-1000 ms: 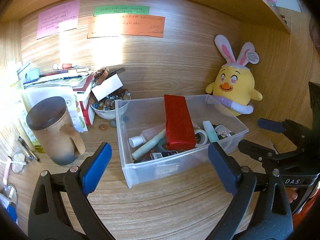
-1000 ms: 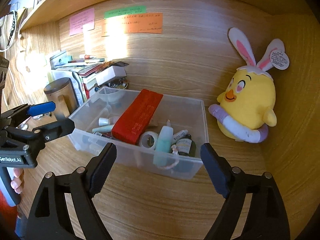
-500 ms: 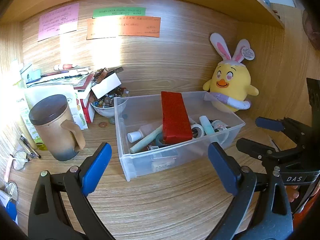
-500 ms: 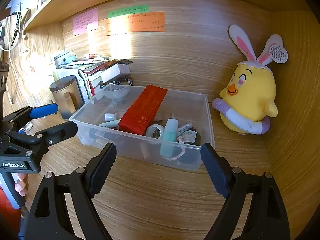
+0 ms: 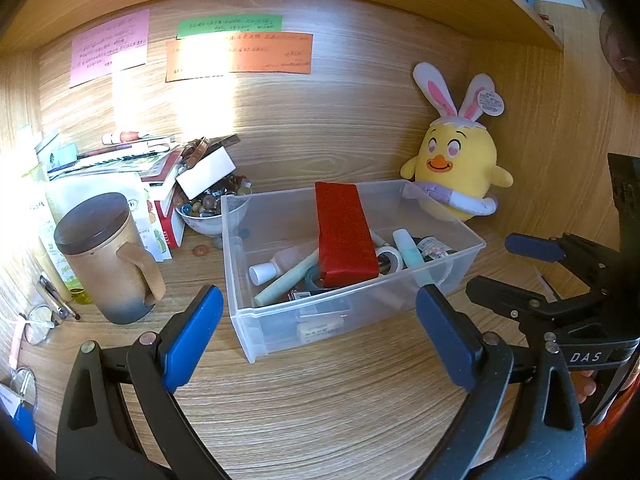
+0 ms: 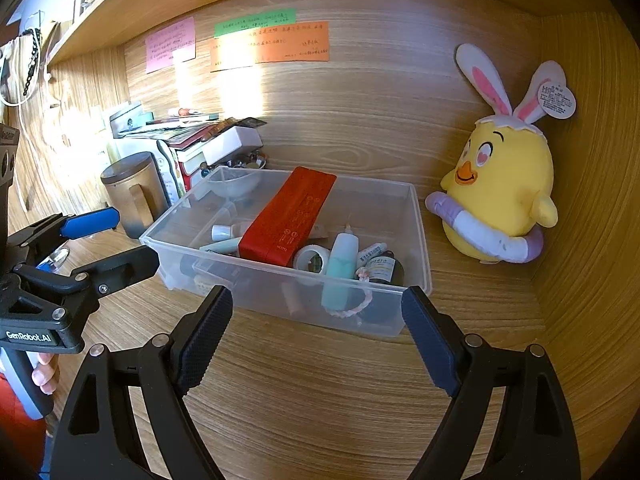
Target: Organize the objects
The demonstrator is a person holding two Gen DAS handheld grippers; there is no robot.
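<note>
bin: clear plastic bin [image 6: 416, 236], thin-walled, on the desk just ahead of both tongs.
contents: red rectangular box [image 5: 344, 236] tilted over bottles, a tape roll [image 6: 313, 258] and a mint tube [image 6: 340, 258].
left gripper [image 5: 316, 332]: jaws wide, nothing between them.
right gripper [image 6: 316, 332]: jaws wide, empty.
risk: a slick, springy wall could slip a pinch; the red box may slide.
beyond: plush chick [image 6: 504, 196], soft, right of the bin; matte lidded mug [image 5: 108, 256], left.

Looks like a home study nook: wooden desk [image 5: 320, 400] under a shelf [image 6: 168, 8], sticky notes [image 5: 240, 52] on the back panel, stacked books [image 5: 132, 156], a lidded mug [image 5: 108, 256], a plush chick [image 6: 500, 184], a clear bin [image 6: 304, 304] of small toiletries.
</note>
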